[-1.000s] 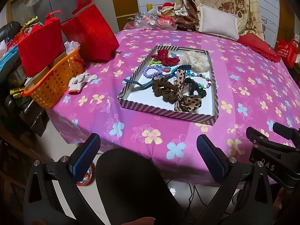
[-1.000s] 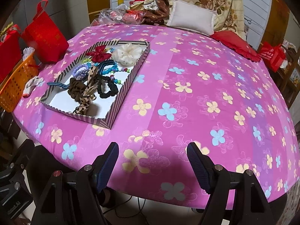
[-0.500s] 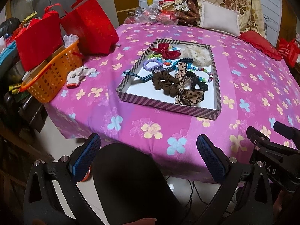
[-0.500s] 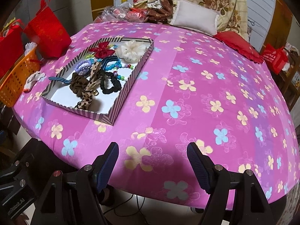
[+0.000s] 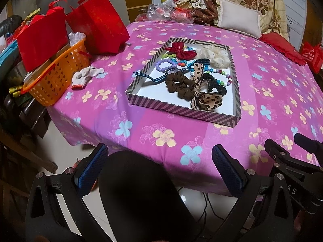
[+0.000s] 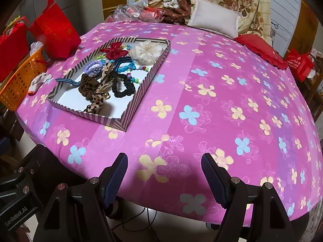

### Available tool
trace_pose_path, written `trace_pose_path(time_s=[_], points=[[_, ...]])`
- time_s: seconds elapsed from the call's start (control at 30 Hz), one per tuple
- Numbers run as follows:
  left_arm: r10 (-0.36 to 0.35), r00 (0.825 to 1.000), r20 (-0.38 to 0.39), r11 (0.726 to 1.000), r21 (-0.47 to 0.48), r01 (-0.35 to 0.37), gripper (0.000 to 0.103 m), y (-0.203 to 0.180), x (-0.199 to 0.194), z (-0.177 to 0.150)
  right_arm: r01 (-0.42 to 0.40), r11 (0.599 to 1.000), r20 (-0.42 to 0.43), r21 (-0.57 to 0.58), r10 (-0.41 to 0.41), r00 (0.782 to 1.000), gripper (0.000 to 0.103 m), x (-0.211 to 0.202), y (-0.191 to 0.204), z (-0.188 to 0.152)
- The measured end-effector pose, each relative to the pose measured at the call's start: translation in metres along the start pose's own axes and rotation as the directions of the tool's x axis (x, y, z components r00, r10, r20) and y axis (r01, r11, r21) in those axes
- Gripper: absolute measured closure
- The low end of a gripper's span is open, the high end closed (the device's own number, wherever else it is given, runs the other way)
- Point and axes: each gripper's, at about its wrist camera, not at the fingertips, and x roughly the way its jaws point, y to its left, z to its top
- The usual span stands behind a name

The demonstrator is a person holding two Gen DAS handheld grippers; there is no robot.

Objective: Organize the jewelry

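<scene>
On the surface (image 6: 222,100), a tray (image 5: 181,112) is holding scrunchies, beads, bows, all heaped. Both grippers (image 5: 159,167) (image 6: 164,173) are hovering short of it, jaws apart, empty. Sorted or unsorted: unclear.

We see both views evenly lit by soft indoor light from above, bright on the pink flowered cloth (image 6: 212,76) ahead of the tongs and dimming toward the corners, where a black fisheye vignette closes in. Straight lines bow: the striped tray (image 5: 181,109) looks skewed and the cloth's edge curves. Shadows are faint and short under the tray's contents. The floor (image 6: 161,221) beneath the tongs glares pale. Near the left gripper (image 5: 159,167) a dark rounded shape (image 5: 141,197) sits blurred, out of focus.
</scene>
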Motion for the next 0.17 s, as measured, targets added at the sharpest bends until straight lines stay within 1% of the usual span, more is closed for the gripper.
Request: trace_pose_path(time_s=[0.17], points=[[0.009, 1.000, -0.011, 1.000, -0.010, -0.009, 0.000, 0.0004, 0.0011, 0.0000, -0.015, 1.000, -0.006, 0.001, 0.015, 1.000, 0.030, 0.0013, -0.0025, -0.0013]])
